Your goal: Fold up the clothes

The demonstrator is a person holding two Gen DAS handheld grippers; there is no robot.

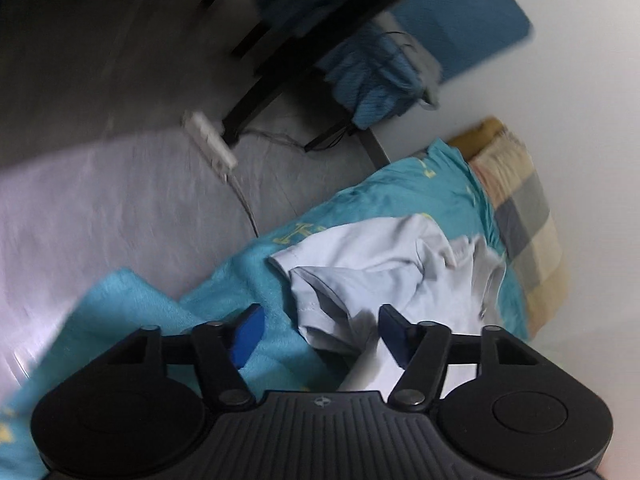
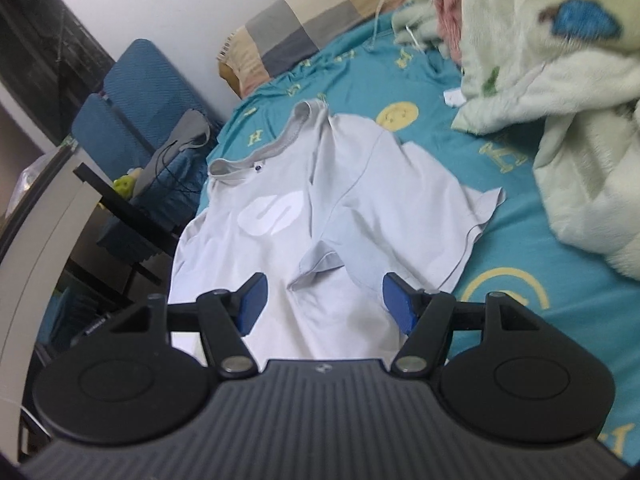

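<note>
The right gripper (image 2: 323, 300) hangs over the near part of the shirt (image 2: 320, 216) with its blue pads (image 2: 252, 304) spread wide and nothing between them; the left gripper (image 1: 320, 330) is likewise spread and empty, one pad over the sheet (image 1: 360, 200) and the other over the shirt's (image 1: 384, 276) rumpled edge; whether either pad touches cloth is hard to tell. The pale grey shirt lies on the teal sheet (image 2: 520, 280), front up, collar (image 2: 276, 144) at the far end, a white logo (image 2: 274, 212) on the chest; one sleeve (image 2: 320, 260) is folded in over the body, just ahead of the right gripper, and the other side fans out towards a fleece blanket (image 2: 560, 100) heaped on the sheet. A checked pillow (image 2: 312, 20) sits at the wall beyond the collar; a blue chair (image 2: 144, 96) stands beside the bed; in the blurred left view, a white power strip (image 1: 210, 140) lies on the floor (image 1: 100, 220).
</note>
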